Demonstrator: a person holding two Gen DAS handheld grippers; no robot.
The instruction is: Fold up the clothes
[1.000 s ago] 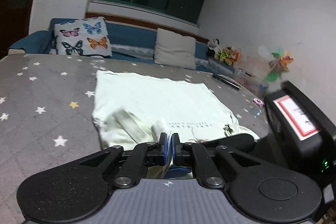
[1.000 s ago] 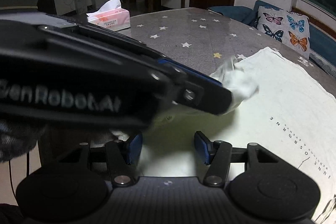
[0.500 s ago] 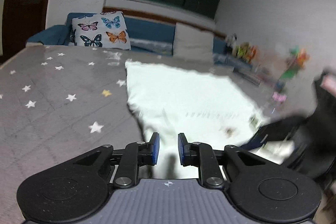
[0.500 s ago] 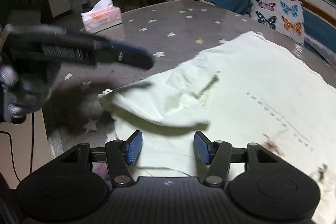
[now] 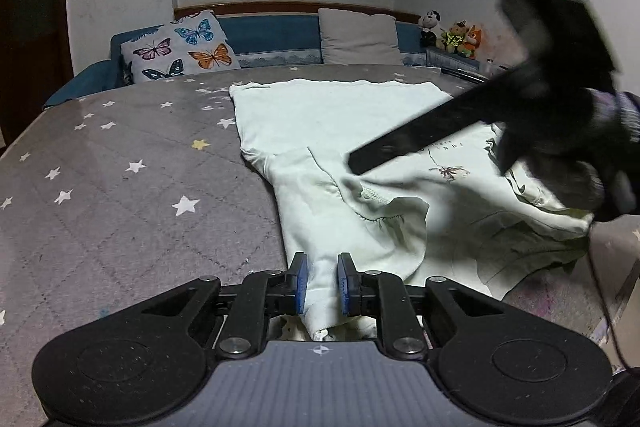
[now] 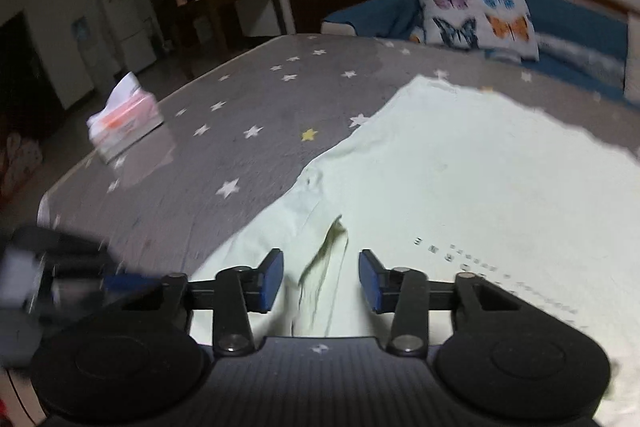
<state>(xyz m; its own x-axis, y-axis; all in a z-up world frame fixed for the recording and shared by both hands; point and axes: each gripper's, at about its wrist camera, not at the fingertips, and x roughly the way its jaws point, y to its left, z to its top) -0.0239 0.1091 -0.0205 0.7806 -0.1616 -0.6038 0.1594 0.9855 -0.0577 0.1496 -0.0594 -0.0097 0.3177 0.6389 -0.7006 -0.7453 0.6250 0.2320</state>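
Left wrist view shows the pale green shirt (image 5: 344,131) spread on the grey star-printed table (image 5: 120,195), its far hem lying flat toward the sofa (image 5: 272,35) and its near part rumpled, with a sleeve folded over the body and the stitched collar edge turned up. The left gripper (image 5: 322,286) sits at the shirt's near left edge; its blue pads (image 5: 301,285) stand a little apart with a ridge of cloth running between them, and whether they press that cloth cannot be told. Across the shirt's near right side reaches the right gripper (image 5: 420,131), a dark blurred bar above the printed lettering, with the gloved hand (image 5: 568,131) behind it. A butterfly pillow (image 5: 180,47) and a plain grey pillow (image 5: 360,37) lean on the sofa beyond the shirt, and soft toys (image 5: 456,35) sit at the sofa's right end. Right wrist view, blurred by motion, has the right gripper (image 6: 320,281) released, its pads (image 6: 272,279) wide apart over the shirt (image 6: 460,179), and a dark creased fold of the cloth lies below the gap without touching either pad. A tissue box (image 6: 124,119) stands on the table (image 6: 260,107) well to the left of the shirt, and the left gripper shows only as a dark smear at the left edge.
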